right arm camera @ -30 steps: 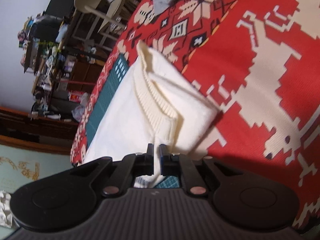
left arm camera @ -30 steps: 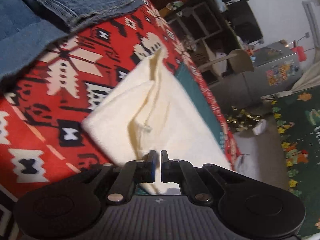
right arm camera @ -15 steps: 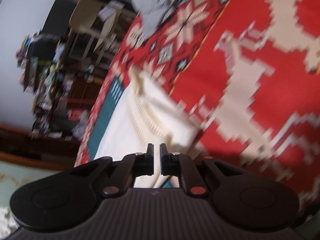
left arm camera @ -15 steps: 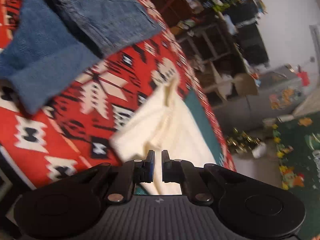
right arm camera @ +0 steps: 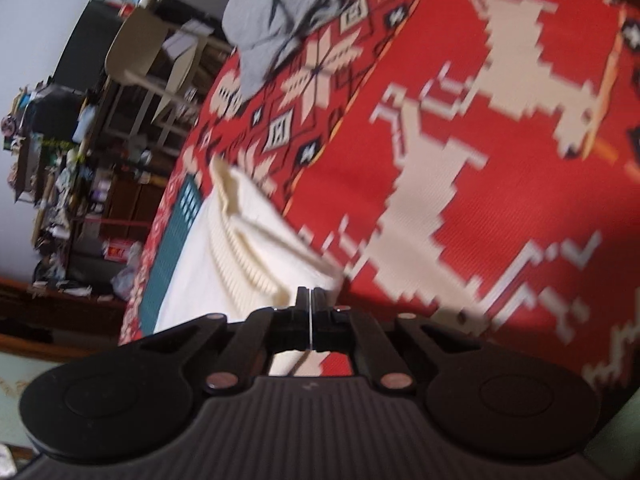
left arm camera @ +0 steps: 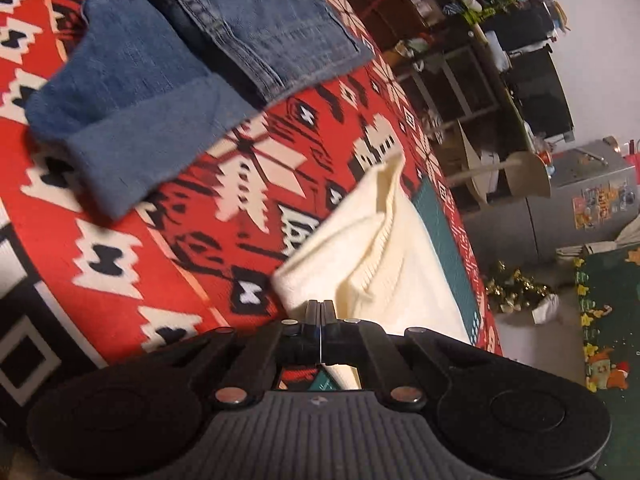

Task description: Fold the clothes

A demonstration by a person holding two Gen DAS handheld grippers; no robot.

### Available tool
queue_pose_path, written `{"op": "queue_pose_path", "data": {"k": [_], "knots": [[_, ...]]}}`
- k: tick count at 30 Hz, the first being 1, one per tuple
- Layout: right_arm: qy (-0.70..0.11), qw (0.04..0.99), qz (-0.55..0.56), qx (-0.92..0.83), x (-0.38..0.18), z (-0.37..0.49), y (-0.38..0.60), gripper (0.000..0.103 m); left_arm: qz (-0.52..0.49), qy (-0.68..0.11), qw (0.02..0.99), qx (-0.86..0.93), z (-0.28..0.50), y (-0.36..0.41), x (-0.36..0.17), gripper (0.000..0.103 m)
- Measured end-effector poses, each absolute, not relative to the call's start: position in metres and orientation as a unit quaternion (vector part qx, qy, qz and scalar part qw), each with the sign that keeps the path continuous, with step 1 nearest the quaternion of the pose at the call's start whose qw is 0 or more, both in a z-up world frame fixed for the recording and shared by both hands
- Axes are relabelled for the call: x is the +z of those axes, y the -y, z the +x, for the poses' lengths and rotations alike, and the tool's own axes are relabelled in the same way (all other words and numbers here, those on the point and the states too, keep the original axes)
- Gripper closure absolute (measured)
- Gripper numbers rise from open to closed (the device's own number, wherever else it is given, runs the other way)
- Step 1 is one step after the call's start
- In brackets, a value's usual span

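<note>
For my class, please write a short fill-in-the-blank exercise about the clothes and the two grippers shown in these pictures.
1. The cream sweater lies on a patterned blanket whose main colour is ____.
2. The folded jeans are made of blue ____.
3. The jaws of the left gripper and the right gripper are both ____.
4. In the right wrist view, the crumpled garment at the far end is ____ in colour.

Missing words: red; denim; shut; grey

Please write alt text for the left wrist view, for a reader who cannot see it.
The left gripper, its fingers shut, points down at a folded cream sweater lying on a red patterned blanket. Blue jeans and a blue knit garment lie further back, with cluttered shelves beyond.
</note>
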State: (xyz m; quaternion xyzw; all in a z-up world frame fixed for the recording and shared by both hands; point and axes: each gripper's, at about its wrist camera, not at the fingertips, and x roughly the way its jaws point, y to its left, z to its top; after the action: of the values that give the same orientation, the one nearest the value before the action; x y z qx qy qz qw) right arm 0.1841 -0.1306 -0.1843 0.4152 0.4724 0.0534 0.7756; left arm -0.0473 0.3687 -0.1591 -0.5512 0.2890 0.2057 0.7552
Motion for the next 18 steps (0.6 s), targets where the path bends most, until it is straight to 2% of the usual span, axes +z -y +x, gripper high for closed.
{"op": "queue_pose_path", "data": {"k": [3, 5, 11, 18], "knots": [[-0.458, 0.792, 0.402, 0.044, -0.177, 0.182, 0.133, 0.103, -0.546, -0.285, 0.758, 0.213, -0.050, -0.370, -0.157, 0.100], [-0.448, 0.800, 0.396, 0.045, -0.171, 0.180, 0.134, 0.096, -0.546, -0.274, 0.762, 0.214, -0.050, -0.371, -0.155, 0.100], [-0.458, 0.765, 0.438, 0.119, -0.172, 0.177, 0.126, 0.095, -0.565, -0.260, 0.770, 0.145, -0.045, -0.365, -0.151, 0.099], [-0.504, 0.739, 0.415, 0.167, -0.183, 0.182, 0.095, 0.095, -0.553, -0.328, 0.759, 0.108, -0.018, -0.351, -0.164, 0.100]]}}
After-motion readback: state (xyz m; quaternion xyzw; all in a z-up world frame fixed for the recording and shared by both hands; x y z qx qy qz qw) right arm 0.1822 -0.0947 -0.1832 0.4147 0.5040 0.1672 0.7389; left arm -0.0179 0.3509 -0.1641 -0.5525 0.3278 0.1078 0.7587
